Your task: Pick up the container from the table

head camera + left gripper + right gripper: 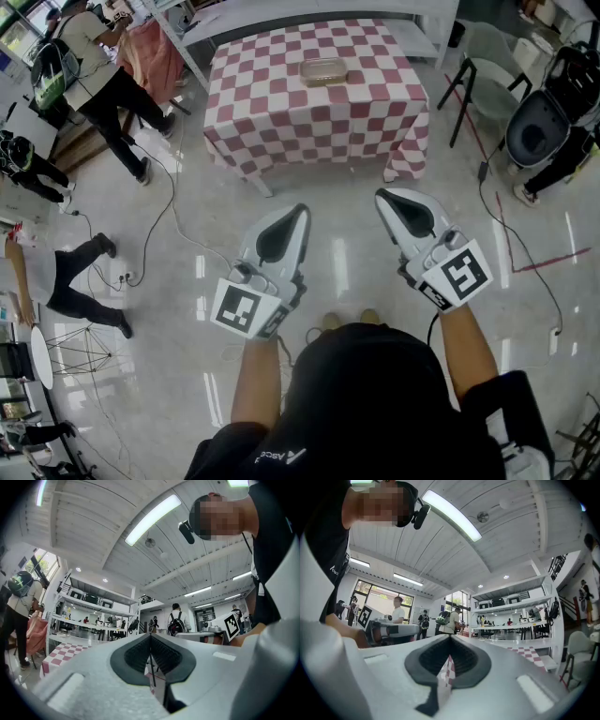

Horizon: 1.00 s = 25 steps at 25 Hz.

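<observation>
A shallow tan rectangular container (323, 70) is seen at upper centre of the frame, on the red-and-white checked table (375, 122). The left claw (292, 217) and right claw (389, 202) are clenched and empty at lower centre, well apart from it.

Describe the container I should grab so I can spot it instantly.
Find the table draped in red and white checks, at the top of the head view. Near the middle of its top lies the container, a shallow tan rectangle. It is the only thing on that table.
</observation>
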Each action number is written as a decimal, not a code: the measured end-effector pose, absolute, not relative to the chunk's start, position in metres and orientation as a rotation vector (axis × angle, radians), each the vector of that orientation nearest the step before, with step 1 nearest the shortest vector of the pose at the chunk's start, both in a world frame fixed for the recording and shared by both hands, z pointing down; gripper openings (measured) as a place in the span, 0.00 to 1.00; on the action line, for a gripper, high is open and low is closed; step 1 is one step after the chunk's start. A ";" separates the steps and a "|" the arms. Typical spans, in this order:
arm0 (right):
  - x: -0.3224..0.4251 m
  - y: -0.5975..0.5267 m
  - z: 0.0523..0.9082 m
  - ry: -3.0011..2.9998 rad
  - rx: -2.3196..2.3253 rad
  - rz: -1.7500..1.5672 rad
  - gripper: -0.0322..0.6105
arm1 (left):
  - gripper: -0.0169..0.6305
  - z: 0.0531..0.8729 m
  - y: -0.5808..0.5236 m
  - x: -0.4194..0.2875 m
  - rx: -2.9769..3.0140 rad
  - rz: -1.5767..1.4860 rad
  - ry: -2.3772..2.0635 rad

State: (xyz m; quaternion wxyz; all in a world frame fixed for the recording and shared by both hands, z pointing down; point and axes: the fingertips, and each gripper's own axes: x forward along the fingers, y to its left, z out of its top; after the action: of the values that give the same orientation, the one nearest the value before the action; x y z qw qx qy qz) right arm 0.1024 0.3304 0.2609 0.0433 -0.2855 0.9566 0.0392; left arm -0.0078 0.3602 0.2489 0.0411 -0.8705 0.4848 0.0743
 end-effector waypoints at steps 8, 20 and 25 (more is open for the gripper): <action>0.088 0.334 0.258 2.920 -0.843 0.103 0.05 | 0.04 0.249 0.362 -0.024 -2.663 0.239 1.492; 0.052 0.313 0.259 2.896 -0.929 0.126 0.05 | 0.04 0.251 0.340 -0.078 -2.670 0.287 1.440; 0.046 0.279 0.266 2.886 -0.965 0.109 0.05 | 0.04 0.256 0.309 -0.093 -2.678 0.312 1.431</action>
State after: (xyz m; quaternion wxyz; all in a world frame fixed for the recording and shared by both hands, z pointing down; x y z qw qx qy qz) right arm 0.0463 0.2787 0.2663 0.0484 -0.3166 0.9466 0.0357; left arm -0.0929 0.3094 0.2561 0.0446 -0.8766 0.4682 0.1020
